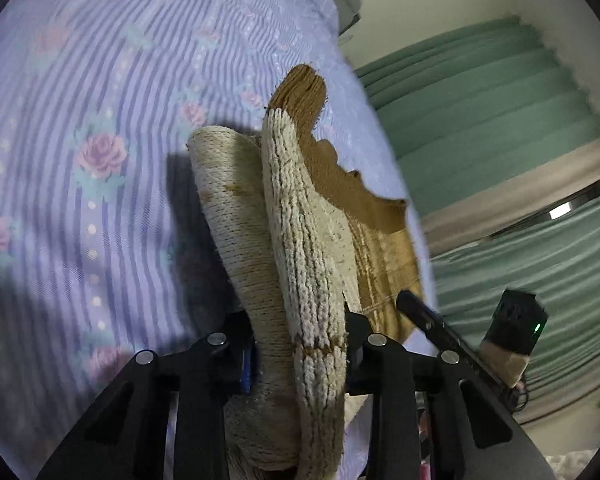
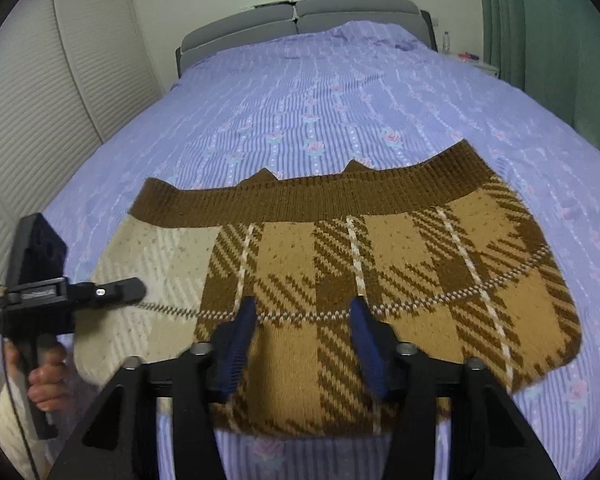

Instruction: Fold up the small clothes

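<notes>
skirt (image 2: 380,256), a knitted plaid one in tan and brown, lies spread flat on the bed (image 2: 300,100), its dark brown ribbed waistband (image 2: 320,196) turned toward the headboard (image 2: 300,16) and its hem toward you. its left portion is turned over, so the pale cream inside of the knit faces up there.

your left gripper (image 2: 136,286) reaches in from the left over that cream flap. in the left wrist view its jaws are pinched on the skirt (image 1: 300,248): a thick fold of cream knit stands up between the two black fingers, with the brown waistband (image 1: 304,92) curling at the far end and the tan outer face showing on the right side of the fold. behind it you see the lilac striped, rose-printed bedspread (image 1: 80,120), and to the right green curtains (image 1: 500,120).

your right gripper (image 2: 304,312) hovers over the hem near the skirt's middle. its jaws are spread wide, the blue pads (image 2: 236,344) well apart with plaid knit visible between them; nothing is pinched there. whether the tips touch the cloth you cannot tell from this angle.

your left hand (image 2: 46,376) wraps the handle of its gripper at the left edge of the right wrist view, a cream sleeve (image 2: 4,432) below it. a white louvred wardrobe (image 2: 40,80) stands along the left side of the bed, and a nightstand (image 2: 480,64) with small items sits at the far right by the curtains.
</notes>
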`<move>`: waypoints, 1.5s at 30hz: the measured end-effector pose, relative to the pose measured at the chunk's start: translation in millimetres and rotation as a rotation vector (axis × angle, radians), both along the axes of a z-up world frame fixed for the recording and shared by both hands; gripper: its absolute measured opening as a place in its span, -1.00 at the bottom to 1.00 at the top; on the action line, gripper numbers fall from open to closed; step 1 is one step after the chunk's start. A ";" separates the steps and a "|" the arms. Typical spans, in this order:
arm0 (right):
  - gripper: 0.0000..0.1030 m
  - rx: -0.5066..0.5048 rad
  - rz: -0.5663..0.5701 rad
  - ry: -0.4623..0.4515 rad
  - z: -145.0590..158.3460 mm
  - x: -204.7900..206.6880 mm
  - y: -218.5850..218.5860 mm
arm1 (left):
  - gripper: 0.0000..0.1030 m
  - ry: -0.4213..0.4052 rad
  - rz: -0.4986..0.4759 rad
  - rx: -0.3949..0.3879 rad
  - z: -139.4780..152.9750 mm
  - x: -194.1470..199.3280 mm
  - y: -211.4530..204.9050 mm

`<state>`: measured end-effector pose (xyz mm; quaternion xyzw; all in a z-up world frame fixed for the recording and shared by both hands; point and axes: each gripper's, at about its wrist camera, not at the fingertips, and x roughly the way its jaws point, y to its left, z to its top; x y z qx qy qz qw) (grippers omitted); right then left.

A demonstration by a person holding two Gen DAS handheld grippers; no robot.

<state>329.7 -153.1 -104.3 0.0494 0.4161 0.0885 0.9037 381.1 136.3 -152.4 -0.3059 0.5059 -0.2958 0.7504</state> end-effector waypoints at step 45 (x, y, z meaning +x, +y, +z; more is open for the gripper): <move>-1.00 0.254 0.121 0.087 32.7 116.8 -89.0 | -0.49 0.011 0.170 0.423 143.5 38.8 -191.0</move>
